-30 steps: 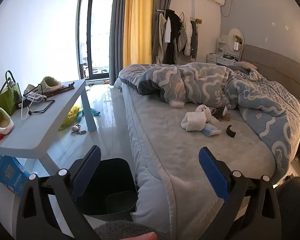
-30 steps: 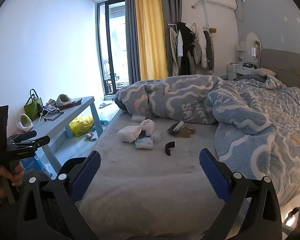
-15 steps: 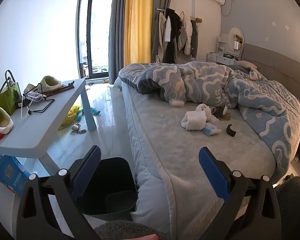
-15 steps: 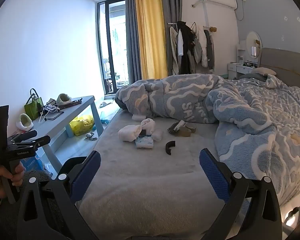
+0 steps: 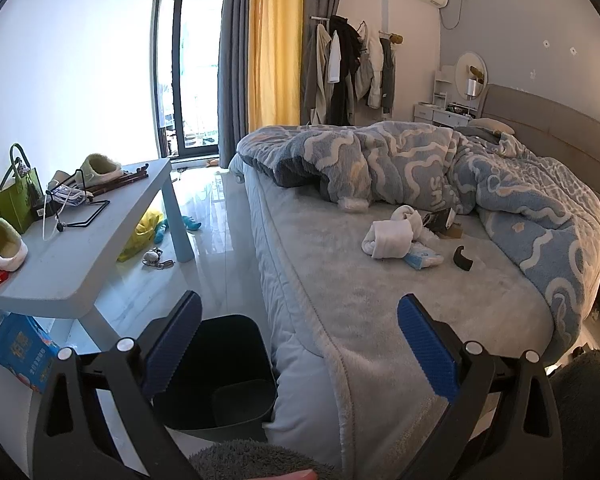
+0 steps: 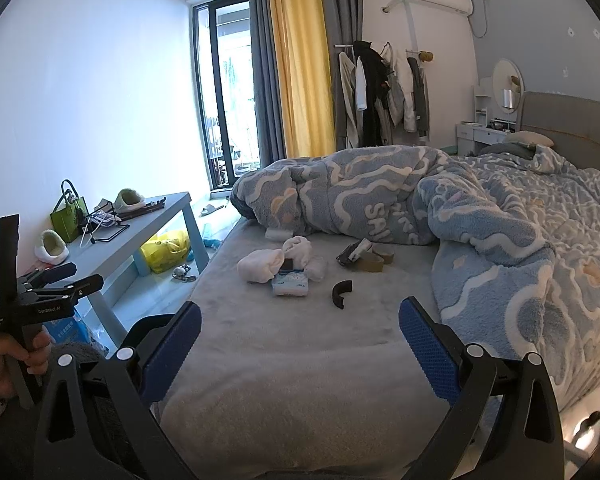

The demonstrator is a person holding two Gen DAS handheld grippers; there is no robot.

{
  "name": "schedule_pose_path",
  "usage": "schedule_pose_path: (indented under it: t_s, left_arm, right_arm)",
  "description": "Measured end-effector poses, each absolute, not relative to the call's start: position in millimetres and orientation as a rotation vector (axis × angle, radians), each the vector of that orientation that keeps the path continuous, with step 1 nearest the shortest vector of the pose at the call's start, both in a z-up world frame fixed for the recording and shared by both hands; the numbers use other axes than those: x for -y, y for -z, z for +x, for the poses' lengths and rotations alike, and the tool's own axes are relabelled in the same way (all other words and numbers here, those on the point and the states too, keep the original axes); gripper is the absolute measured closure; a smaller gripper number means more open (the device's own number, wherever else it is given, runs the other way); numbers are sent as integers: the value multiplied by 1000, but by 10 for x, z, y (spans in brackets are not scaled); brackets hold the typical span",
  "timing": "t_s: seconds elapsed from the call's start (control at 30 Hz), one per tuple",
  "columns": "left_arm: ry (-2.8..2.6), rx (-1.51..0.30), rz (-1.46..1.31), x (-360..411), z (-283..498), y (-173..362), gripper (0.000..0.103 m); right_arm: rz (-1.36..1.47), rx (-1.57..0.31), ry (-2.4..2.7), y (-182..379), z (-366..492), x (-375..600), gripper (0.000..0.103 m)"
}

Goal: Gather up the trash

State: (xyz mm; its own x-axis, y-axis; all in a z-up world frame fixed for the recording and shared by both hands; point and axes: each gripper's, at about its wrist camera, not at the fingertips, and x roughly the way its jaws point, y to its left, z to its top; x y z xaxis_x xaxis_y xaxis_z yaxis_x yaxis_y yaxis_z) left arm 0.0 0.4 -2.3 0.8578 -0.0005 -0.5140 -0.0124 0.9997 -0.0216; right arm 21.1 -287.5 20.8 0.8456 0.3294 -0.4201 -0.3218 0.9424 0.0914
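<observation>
Litter lies mid-bed on the grey blanket: white rolled socks (image 6: 260, 266), a blue-white tissue pack (image 6: 291, 285), a curved black piece (image 6: 341, 292) and a tape roll beside a dark wrapper (image 6: 366, 257). The same pile shows in the left wrist view, with socks (image 5: 388, 238) and black piece (image 5: 462, 257). A black trash bin (image 5: 220, 372) stands on the floor at the bed's near corner. My left gripper (image 5: 300, 344) hangs open above the bin and bed edge. My right gripper (image 6: 300, 346) is open over the bed's foot, well short of the litter.
A rumpled blue quilt (image 6: 480, 216) covers the bed's far and right side. A grey side table (image 5: 80, 248) at left carries slippers, a green bag and cables. On the floor lie a yellow bag (image 6: 166, 250), a blue packet (image 5: 20, 346) and keys.
Both views have hardly shifted; the right gripper has edged slightly. Both grippers stay open and hold nothing.
</observation>
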Motion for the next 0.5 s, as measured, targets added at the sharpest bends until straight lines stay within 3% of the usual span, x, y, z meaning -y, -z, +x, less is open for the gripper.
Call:
schedule_pose_path:
  t_s: [0.5]
  left_arm:
    - [-7, -542, -24, -1, -2, 26, 3]
  right_arm:
    - [21, -449, -344, -207, 207, 2872, 3]
